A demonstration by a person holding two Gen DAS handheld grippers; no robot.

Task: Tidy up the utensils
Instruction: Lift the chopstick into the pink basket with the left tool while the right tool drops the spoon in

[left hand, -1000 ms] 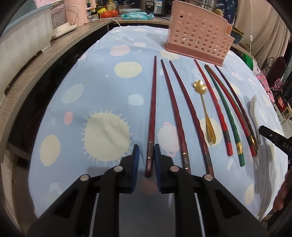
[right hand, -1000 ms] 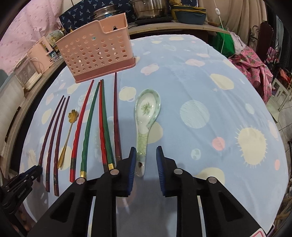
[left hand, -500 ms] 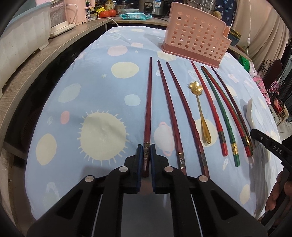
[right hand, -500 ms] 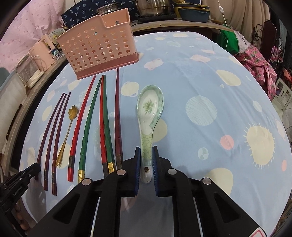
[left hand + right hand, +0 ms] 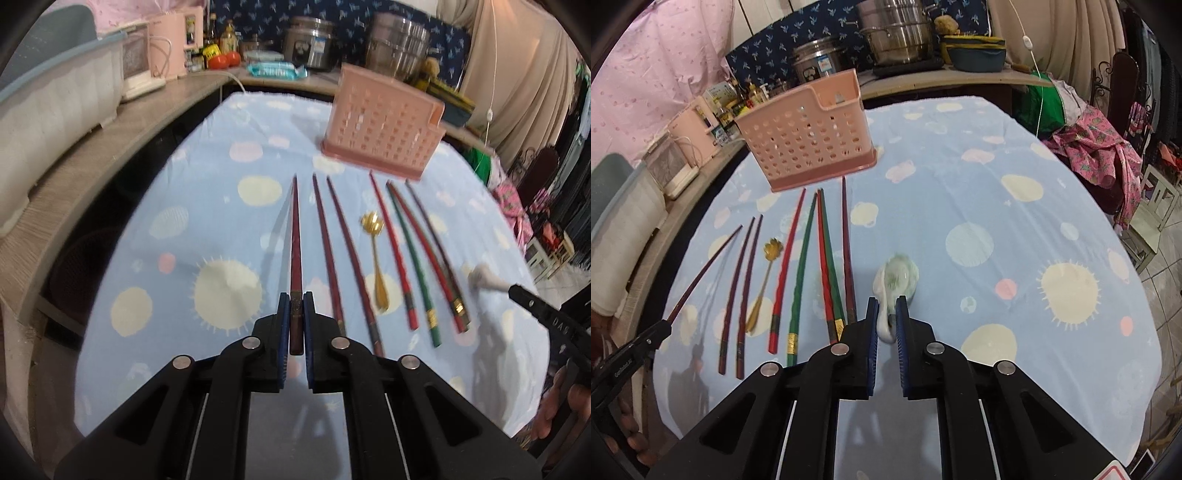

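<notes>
- Blue pads of our left gripper [image 5: 295,314] are closed tight on the thick end of a dark red chopstick [image 5: 294,236]; its thin tip points toward the far side, and it casts a shadow on the cloth to its left, so it seems raised.
- From the right wrist view we see the same chopstick [image 5: 705,269] rising slantwise out of the left gripper [image 5: 661,326], apart from the others.
- Our right gripper [image 5: 886,317] is pressed narrow on the handle of a white ceramic spoon [image 5: 895,280] with a green pattern; the bowl of the spoon stands beyond the fingertips, and it looks blurred.
- On the light blue tablecloth [image 5: 979,206] there lie in a row two dark red chopsticks [image 5: 742,291], a gold spoon [image 5: 762,284] with a flower-shaped bowl, then a red chopstick [image 5: 785,269], a green chopstick [image 5: 801,273], a red-and-green crossed pair [image 5: 827,266] and one more dark chopstick [image 5: 847,251].
- The pink perforated holder [image 5: 809,144] stands at the far end of the row, just beyond the chopstick tips; in the left wrist view the holder [image 5: 380,127] is far and to the right.
- A person's hand [image 5: 554,406] holds the right gripper at the right edge of the left view.
</notes>
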